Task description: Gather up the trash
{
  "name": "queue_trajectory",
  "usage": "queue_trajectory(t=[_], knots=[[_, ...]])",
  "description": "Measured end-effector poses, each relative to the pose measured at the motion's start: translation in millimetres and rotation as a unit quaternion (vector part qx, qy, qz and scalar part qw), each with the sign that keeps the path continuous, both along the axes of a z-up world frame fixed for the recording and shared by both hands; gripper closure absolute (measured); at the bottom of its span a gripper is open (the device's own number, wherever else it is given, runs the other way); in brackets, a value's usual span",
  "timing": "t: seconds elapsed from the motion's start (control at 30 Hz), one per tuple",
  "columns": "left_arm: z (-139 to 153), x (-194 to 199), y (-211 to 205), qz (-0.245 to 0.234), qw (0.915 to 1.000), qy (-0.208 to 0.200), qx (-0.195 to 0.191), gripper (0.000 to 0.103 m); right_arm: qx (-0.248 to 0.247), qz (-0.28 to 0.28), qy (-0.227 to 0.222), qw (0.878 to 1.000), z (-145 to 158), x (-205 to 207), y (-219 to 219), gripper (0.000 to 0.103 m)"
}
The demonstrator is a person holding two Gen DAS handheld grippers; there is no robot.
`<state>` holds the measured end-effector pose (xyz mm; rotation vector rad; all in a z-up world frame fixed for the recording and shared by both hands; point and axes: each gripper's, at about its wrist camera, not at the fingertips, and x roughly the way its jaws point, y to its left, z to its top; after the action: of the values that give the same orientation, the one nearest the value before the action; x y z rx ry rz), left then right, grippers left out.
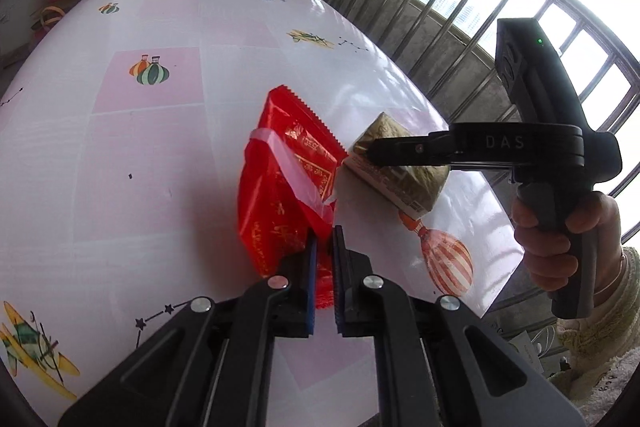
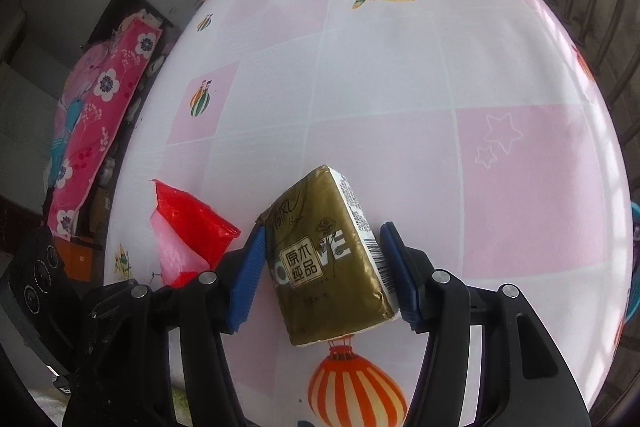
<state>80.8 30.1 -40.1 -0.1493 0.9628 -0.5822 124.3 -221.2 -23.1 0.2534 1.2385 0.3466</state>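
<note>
Grip check first: left fingers [image 1: 324, 239] pinching red bag [image 1: 280, 187], right fingers [image 2: 324, 267] clamping gold tissue pack [image 2: 324, 259]; lift both level off surface [image 2: 400, 107]

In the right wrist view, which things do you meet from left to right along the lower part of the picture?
left gripper → red plastic bag → gold tissue pack, between the right gripper's fingers.

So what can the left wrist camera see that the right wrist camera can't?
Only the left view shows the person's hand holding the right gripper, and the window railing.

Only the right view shows the tissue pack's printed front, and a pink floral blanket.

Both show the red wrapper held in the left gripper, the gold tissue pack and the patterned table.
</note>
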Motion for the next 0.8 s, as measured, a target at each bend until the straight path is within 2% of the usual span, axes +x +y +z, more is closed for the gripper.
queue_trajectory(t=[0.2, 0.27, 0.33, 0.37, 0.43, 0.53, 0.7, 0.8], knots=[[8.5, -5.1, -1.2, 0.013, 0.9994, -0.029, 0.014, 0.096, 0.006, -0.027, 0.004, 1.000, 1.5, -18.7, -9.5, 0.047], [8.8, -6.3, 1.0, 0.016, 0.9992, -0.033, 0.015, 0.091, 0.003, -0.033, 0.003, 0.999, 2.3, -20.0, -9.2, 0.047], [10.2, -7.4, 4.2, 0.022, 0.9990, -0.038, 0.013, 0.068, 0.000, -0.042, 0.002, 0.999, 1.7, -21.6, -8.3, 0.046], [10.9, -9.2, 5.5, 0.027, 0.9987, -0.041, 0.012, 0.061, 0.001, -0.047, 0.003, 0.999, 1.1, -21.4, -7.3, 0.044], [12.5, -13.4, 8.3, 0.033, 0.9982, -0.049, 0.010, 0.039, 0.005, -0.056, 0.006, 0.998, -0.1, -20.8, -5.4, 0.039], [11.8, -15.6, 16.5, 0.039, 0.9979, -0.052, -0.001, 0.023, 0.008, -0.062, 0.008, 0.998, -0.5, -20.3, -3.9, 0.033], [-5.8, -6.1, 27.6, 0.056, 0.9981, -0.010, -0.022, 0.013, 0.012, -0.069, 0.009, 0.998, -0.7, -22.5, -5.7, 0.026], [-9.3, -7.1, 35.3, 0.065, 0.9968, -0.016, -0.044, 0.011, 0.008, -0.066, 0.007, 0.998, -1.5, -20.5, 0.6, 0.022]])
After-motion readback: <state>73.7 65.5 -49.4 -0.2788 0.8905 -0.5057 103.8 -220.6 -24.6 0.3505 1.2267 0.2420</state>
